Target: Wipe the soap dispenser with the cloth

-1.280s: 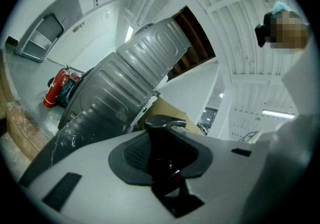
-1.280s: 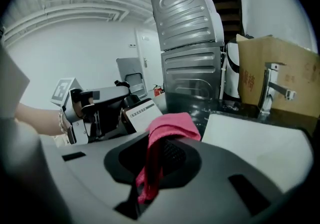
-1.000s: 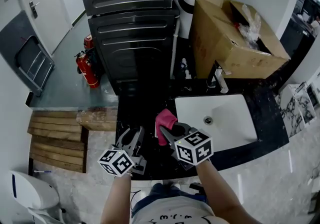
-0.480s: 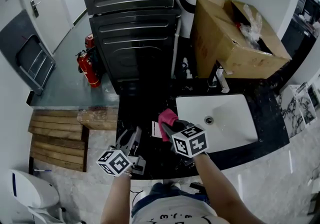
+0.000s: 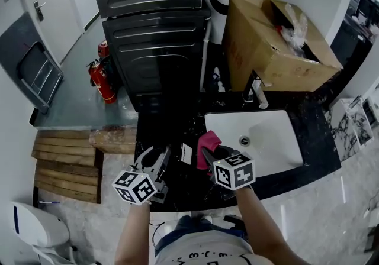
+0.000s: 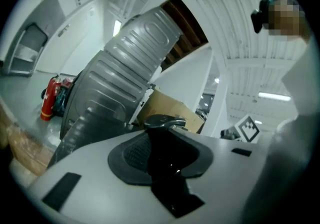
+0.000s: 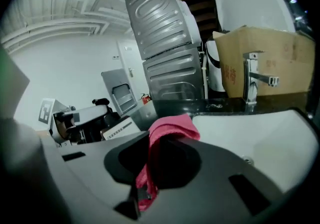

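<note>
The soap dispenser (image 5: pixel 185 154) is a black pump bottle with a white label, held over the black counter (image 5: pixel 172 125). My left gripper (image 5: pixel 162 157) is shut on it; in the left gripper view its pump head (image 6: pixel 163 121) rises between the jaws of that gripper (image 6: pixel 166 168). The pink cloth (image 5: pixel 208 141) bunches up in my right gripper (image 5: pixel 208 152), which is shut on it just right of the dispenser, by the sink's left edge. In the right gripper view the cloth (image 7: pixel 171 127) hangs from the right gripper (image 7: pixel 150 168), and the dispenser (image 7: pixel 115 129) shows at the left.
A white sink (image 5: pixel 269 142) with a chrome tap (image 5: pixel 256 90) lies to the right. Behind it stands an open cardboard box (image 5: pixel 275 36). Stacked grey machines (image 5: pixel 154 21) rise at the back, with a red fire extinguisher (image 5: pixel 100 80) and wooden slats (image 5: pixel 65 166) at the left.
My right gripper with the cloth has shifted a little right and down, toward the sink's edge, uncovering the dispenser's white label. The left gripper has stayed nearly in place.
</note>
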`<state>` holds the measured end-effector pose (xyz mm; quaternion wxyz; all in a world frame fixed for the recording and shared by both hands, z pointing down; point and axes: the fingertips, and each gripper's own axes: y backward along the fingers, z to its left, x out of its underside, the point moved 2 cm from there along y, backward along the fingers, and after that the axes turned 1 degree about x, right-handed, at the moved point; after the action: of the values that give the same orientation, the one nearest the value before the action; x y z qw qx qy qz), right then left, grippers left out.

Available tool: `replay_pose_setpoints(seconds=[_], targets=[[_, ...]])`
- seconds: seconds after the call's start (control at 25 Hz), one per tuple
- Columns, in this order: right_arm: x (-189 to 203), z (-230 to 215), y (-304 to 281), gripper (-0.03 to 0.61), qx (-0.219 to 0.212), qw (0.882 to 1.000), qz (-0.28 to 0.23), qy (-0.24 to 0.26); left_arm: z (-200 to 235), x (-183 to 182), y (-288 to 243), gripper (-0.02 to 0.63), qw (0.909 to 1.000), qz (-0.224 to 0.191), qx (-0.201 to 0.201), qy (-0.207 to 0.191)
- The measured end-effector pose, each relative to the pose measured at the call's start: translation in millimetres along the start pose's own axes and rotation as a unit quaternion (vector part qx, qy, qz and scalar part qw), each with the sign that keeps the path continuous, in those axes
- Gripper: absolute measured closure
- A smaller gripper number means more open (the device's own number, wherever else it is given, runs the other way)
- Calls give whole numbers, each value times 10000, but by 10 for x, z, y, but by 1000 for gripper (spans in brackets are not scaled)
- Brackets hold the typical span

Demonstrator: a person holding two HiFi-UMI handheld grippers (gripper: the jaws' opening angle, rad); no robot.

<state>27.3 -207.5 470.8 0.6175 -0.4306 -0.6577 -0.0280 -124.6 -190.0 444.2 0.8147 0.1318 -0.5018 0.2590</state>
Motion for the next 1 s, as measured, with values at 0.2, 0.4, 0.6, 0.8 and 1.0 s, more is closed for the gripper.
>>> replay_pose_setpoints(seconds=[0.2,0.4,0.6,0.8,1.0], targets=[[-151,-181,342,531,82,9984,-466,-322,-308,23,-259,509,9841,776,693,-1439],[-89,-313,530,531,205,9964,-604,-560,-454,119,-393,509,9464,1410,1528,-2471],[-57,-362,566,531,221,9954,-639,-674,-425,118,-424,470,9293,1727,1659,-2810],[-94,-323,553,531,125,9953,-664,-691,-319,53,-289,394,9327,1779,1483,-2765],[-101,-250,475,531,9,9956,-640,-686,-129,-35,-29,383,9435,1638,1096,-2663]])
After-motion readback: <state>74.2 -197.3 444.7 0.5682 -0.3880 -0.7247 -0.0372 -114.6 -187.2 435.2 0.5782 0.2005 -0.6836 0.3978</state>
